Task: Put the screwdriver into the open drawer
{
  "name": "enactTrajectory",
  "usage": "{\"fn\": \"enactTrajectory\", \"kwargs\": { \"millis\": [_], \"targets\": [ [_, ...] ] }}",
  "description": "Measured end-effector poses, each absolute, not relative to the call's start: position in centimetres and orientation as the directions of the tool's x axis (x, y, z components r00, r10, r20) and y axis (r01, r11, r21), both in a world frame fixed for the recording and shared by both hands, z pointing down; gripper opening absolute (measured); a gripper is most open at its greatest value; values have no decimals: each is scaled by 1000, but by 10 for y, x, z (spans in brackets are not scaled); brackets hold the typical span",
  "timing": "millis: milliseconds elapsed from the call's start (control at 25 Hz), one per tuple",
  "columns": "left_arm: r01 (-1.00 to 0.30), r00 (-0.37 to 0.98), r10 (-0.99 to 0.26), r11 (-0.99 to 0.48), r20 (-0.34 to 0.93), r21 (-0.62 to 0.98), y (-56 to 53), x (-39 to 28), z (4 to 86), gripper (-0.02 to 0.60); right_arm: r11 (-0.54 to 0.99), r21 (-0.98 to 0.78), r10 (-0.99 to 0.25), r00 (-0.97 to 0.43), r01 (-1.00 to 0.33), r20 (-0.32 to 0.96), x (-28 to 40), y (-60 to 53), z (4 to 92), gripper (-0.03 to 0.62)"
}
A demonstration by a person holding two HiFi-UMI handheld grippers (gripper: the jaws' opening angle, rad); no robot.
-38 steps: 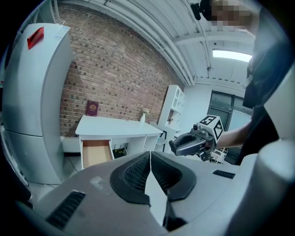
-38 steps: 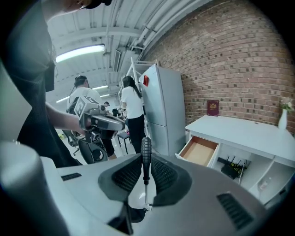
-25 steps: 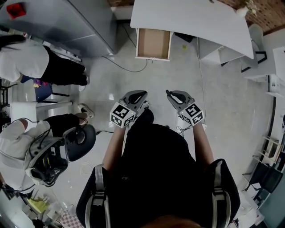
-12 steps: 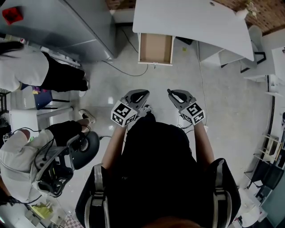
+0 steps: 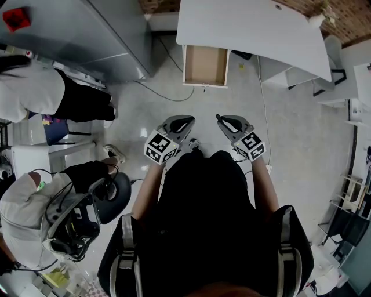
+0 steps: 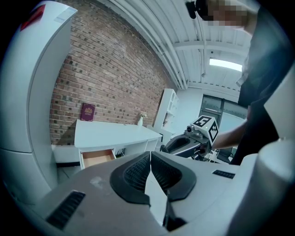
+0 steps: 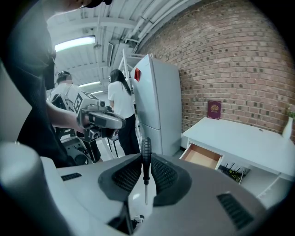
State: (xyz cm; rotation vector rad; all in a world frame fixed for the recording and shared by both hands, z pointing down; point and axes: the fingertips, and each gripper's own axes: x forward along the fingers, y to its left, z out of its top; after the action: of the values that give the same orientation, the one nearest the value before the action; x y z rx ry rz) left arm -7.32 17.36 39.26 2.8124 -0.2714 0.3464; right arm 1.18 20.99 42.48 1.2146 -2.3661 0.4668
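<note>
Screwdriver placement is plain only in the right gripper view: it stands upright between the dark ribbed pads, black handle up and thin shaft pointing down, clamped by the jaws. From the head view it is too small to make out.

At the far left of the head view, a standing person in a white top is cut off by the picture's edge. Below, a second person bends over equipment that is hard to identify. A grey refrigerator fills the upper left corner, with a small red patch on it.

The left gripper is held in front of the person's dark torso, which hides the floor beneath. Its jaws are pressed together at the tips with nothing between them.

Ahead and well apart from both grippers, the open drawer juts from the white desk; its brown floor shows bare. The desk's far side is cut off at the top. A dark red book leans against the brick wall on the desk.

The right gripper is just beside the left one, at the same level.
</note>
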Motion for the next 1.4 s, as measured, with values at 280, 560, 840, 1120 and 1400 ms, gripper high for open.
{"fn": "enactTrajectory", "kwargs": {
  "millis": [280, 560, 840, 1120, 1400],
  "targets": [
    [-227, 954, -158, -935, 254, 273, 159, -79, 407, 17, 559, -88, -672, -512, -824, 535, 8, 196, 439, 120],
    [-254, 952, -189, -926, 239, 281, 133, -96, 422, 17, 577, -92, -652, -526, -812, 546, -7, 168, 456, 118],
    [-298, 946, -243, -914, 216, 275, 119, -94, 417, 17, 623, -79, -628, -558, -778, 543, -9, 147, 455, 118],
    [-331, 936, -277, -900, 215, 282, 110, -88, 410, 17, 661, -78, -603, -591, -746, 536, -8, 127, 447, 120],
    [-365, 923, -302, -882, 238, 298, 91, -75, 415, 17, 673, -99, -577, -605, -733, 549, 13, 105, 455, 120]
  ]
}}
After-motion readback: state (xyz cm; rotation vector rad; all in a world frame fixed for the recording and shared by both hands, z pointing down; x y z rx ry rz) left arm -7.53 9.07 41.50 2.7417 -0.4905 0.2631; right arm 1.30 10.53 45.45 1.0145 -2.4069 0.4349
